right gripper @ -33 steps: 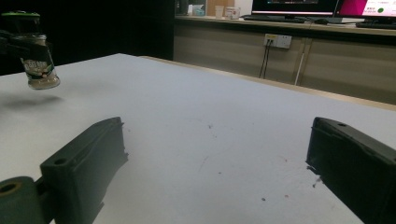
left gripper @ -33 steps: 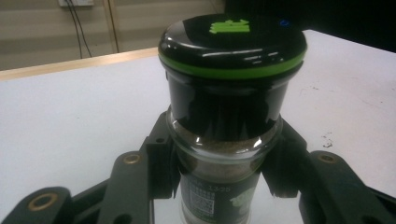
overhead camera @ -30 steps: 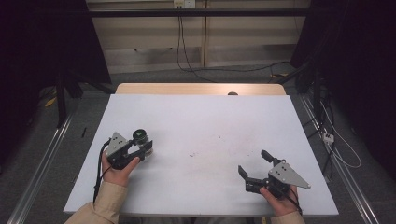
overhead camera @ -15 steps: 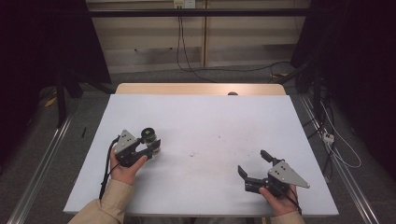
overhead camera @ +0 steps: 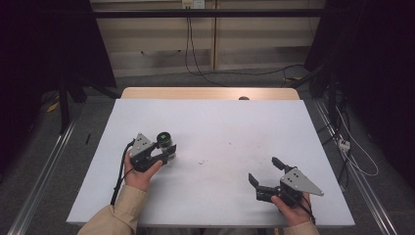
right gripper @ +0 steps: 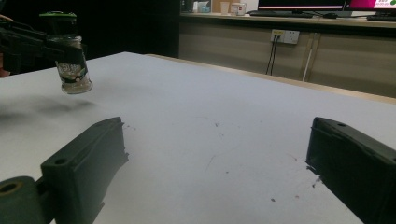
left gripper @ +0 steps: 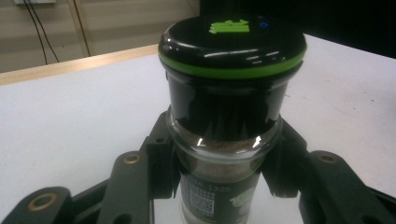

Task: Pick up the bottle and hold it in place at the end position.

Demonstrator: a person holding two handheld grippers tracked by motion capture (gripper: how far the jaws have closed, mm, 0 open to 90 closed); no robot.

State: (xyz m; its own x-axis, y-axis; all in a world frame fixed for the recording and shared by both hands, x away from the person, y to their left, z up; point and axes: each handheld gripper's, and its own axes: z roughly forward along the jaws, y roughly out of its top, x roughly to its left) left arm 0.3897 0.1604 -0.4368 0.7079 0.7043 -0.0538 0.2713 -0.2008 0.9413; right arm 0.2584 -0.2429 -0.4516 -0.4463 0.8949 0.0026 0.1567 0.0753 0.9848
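One spice jar held off the counter, second claw standing by

Two hand-held claws work over a white counter (overhead camera: 215, 127). The left claw (overhead camera: 164, 152) is closed around a small glass spice jar (left gripper: 229, 140), its jaws pressing the clear glass body from either side, just below a black cap with a bright green band (left gripper: 232, 70). In the right gripper view the jar hangs upright above the counter's left half, its base clear of the surface with a soft shadow beneath it. Brownish ground contents fill the lower part of the jar, and a printed label wraps around near its base.

The right claw (overhead camera: 264, 176) rests low near the counter's front right corner, well apart from the jar. Its jaws are spread wide and hold nothing.

Judging by its look, the jar is light but rigid, and its glass wall is smooth and likely slippery, so it could slide or twist under a loose squeeze and would crack if dropped. The straight glass body is the safest place to take hold; the wider cap gives a lip above the jaws that should stop the jar slipping downward.
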